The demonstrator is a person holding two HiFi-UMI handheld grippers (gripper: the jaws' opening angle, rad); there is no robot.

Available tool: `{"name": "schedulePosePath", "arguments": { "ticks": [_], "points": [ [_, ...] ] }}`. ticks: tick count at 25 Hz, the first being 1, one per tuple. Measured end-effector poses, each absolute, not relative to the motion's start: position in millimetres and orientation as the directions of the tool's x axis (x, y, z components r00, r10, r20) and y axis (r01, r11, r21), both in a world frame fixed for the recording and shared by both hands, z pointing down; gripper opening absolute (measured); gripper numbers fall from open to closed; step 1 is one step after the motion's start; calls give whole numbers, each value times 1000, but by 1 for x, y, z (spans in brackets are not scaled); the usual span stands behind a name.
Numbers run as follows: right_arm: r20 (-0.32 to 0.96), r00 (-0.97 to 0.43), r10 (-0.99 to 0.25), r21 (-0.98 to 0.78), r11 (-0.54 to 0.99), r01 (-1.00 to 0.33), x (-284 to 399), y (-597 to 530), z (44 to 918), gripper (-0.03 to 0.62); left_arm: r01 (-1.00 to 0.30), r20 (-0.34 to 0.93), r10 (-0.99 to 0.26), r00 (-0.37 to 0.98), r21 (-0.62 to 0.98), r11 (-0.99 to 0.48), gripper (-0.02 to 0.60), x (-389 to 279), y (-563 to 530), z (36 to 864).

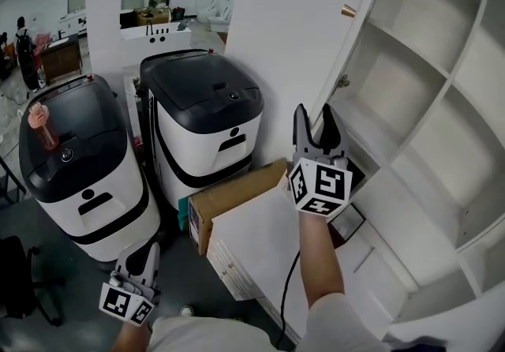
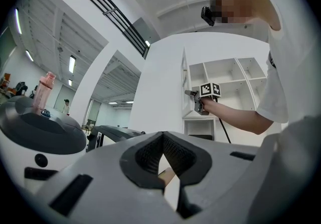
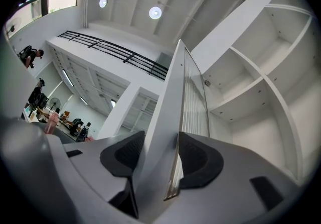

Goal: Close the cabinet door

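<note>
Cabinet door [image 1: 288,43]: swung wide open and standing well out from the cabinet [image 1: 398,78]. A small brass knob [image 1: 348,10] sits high up near its edge.

Right hand-held gripper [image 1: 315,115]: raised and tilted upward, straddling the door's edge. One pad is on each face and the panel runs straight up between them. The jaws are about half closed and the pads look pressed to both sides, so I read it as a pinch on the door itself, not on the knob. It is likely held this way so the arm can swing the panel round to the cabinet front.

Left hand-held gripper [image 1: 148,252]: down low by the person's side, well apart from the door. The jaw tips meet with nothing between them. My guess is that it is parked out of the door's swing.

Cabinet interior: white shelves divide it into open compartments, and those in view hold nothing.

Floor beside the door:
- A cardboard box [image 1: 229,200] stands just left of the right arm. I cannot see what is in it.
- Beyond it stand two black-topped white bins [image 1: 201,129] with their lids down.
- A pink bottle [image 1: 41,125] stands upright on the left one.

Nothing appears to block the door's path.
</note>
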State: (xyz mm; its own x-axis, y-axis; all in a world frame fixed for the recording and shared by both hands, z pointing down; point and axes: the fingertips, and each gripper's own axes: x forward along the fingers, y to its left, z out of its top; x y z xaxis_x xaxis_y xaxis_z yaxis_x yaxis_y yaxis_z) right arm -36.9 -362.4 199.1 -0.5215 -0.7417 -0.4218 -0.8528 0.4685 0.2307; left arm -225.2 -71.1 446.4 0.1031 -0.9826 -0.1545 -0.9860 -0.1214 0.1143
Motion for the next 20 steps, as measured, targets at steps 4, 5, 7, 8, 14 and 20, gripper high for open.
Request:
{"name": "schedulePosePath", "arguments": {
  "ticks": [4,5,7,8,14,20],
  "points": [
    [-410,-530,-742,192,498,-846,-20,-361,200,201,-984,-152,-981,124,106,-141,3,-210,-76,447],
    [-407,-534,-741,188,504,-843,-16,-361,200,198,-983,-151,-980,132,104,-148,3,-205,-78,447],
    [-403,-543,-737,192,512,-837,-9,-361,200,195,-981,-149,-978,147,101,-163,3,-193,-82,446],
    [-401,-547,-735,195,515,-835,-5,-360,199,193,-980,-150,-976,155,99,-171,3,-187,-84,444],
    [-391,-568,-724,168,551,-818,24,-357,200,169,-972,-150,-968,202,86,-217,3,-158,-97,442],
    [-391,-575,-719,169,558,-813,50,-358,201,150,-964,-152,-958,241,75,-255,3,-129,-110,440]
  ]
}}
